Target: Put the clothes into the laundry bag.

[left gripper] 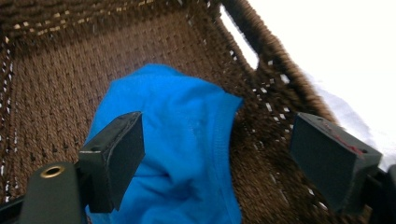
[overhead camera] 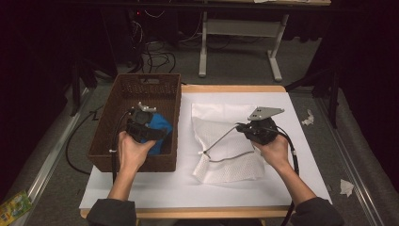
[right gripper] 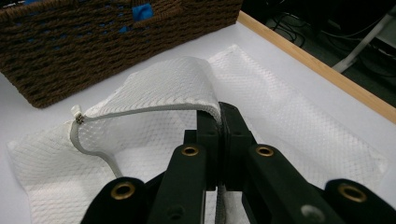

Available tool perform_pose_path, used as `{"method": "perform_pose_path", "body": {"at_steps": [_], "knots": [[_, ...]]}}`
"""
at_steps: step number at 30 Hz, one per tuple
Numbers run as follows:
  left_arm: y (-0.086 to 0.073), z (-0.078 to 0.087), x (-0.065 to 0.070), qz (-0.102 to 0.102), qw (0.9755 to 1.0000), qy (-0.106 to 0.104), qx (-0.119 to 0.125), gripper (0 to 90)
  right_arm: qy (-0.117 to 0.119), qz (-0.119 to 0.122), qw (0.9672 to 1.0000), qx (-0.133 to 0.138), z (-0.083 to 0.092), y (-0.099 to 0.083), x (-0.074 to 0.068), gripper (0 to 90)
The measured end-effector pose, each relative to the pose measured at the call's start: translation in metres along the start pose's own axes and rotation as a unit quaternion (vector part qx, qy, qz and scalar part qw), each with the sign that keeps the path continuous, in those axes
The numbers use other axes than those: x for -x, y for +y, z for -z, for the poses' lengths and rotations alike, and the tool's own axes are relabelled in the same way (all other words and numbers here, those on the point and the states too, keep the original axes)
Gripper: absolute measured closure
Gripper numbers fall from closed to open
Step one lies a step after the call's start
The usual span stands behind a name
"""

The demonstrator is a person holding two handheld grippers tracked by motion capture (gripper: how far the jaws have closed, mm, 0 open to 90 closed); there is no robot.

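- The right gripper has its two black jaws pressed together on the grey zippered edge of the white mesh laundry bag, lifting that edge so the mouth stands open like a low arch above the sheet.
- The left gripper has its jaws spread wide, one on each side of the blue knit cloth; the pads do not press on it, so nothing is gripped there.
- In the high view the left gripper sits inside the brown woven rectangular basket, over the blue cloth, which lies against the basket's right wall, toward its near end.
- The right gripper hovers over the mesh bag, which lies flat in the middle of the white sheet covering the wooden table; the basket stands at the table's left edge.
- Judged from this, the work looks like moving the cloth from basket to bag. Done: the bag is unzipped and its mouth is held up, ready to receive.
- Left: closing on the cloth, lifting it out over the basket's right wall, pushing it through the opening, and probably zipping the bag shut. The job seems to be at an early stage.
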State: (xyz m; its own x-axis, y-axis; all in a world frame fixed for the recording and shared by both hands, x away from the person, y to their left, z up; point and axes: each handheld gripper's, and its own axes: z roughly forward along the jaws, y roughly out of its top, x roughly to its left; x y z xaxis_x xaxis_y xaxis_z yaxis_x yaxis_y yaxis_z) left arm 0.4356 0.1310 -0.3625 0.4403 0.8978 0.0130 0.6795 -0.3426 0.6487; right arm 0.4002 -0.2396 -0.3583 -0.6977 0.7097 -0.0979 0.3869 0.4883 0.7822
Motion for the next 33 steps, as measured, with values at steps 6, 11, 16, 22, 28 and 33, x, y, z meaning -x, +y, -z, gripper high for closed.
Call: {"method": "perform_pose_path", "body": {"at_steps": [6, 11, 16, 22, 28, 33], "knots": [[0.001, -0.011, -0.002, -0.007, 0.9990, 0.017, -0.040, 17.4, 0.005, 0.000, 1.0000, -0.005, -0.001, -0.004, 0.001, 89.2], [0.006, -0.018, -0.007, 0.000, 0.9984, 0.021, -0.053, 17.2, 0.006, -0.009, 0.9999, -0.012, -0.006, -0.008, 0.005, 89.2], [0.014, -0.033, -0.017, 0.034, 0.9971, 0.026, -0.063, 16.2, 0.007, -0.005, 0.9999, -0.007, -0.004, -0.007, 0.005, 89.2], [0.018, -0.052, -0.024, 0.047, 0.9927, 0.053, -0.097, 15.6, 0.014, -0.007, 0.9998, -0.009, -0.007, -0.007, 0.003, 89.1], [0.019, -0.064, -0.028, 0.053, 0.9908, 0.053, -0.112, 15.3, 0.013, -0.012, 0.9998, -0.002, -0.004, -0.009, 0.005, 89.1], [0.022, -0.076, -0.032, 0.055, 0.9864, 0.044, -0.148, 14.8, 0.011, -0.015, 0.9998, -0.005, -0.006, -0.011, 0.007, 89.1]]}}
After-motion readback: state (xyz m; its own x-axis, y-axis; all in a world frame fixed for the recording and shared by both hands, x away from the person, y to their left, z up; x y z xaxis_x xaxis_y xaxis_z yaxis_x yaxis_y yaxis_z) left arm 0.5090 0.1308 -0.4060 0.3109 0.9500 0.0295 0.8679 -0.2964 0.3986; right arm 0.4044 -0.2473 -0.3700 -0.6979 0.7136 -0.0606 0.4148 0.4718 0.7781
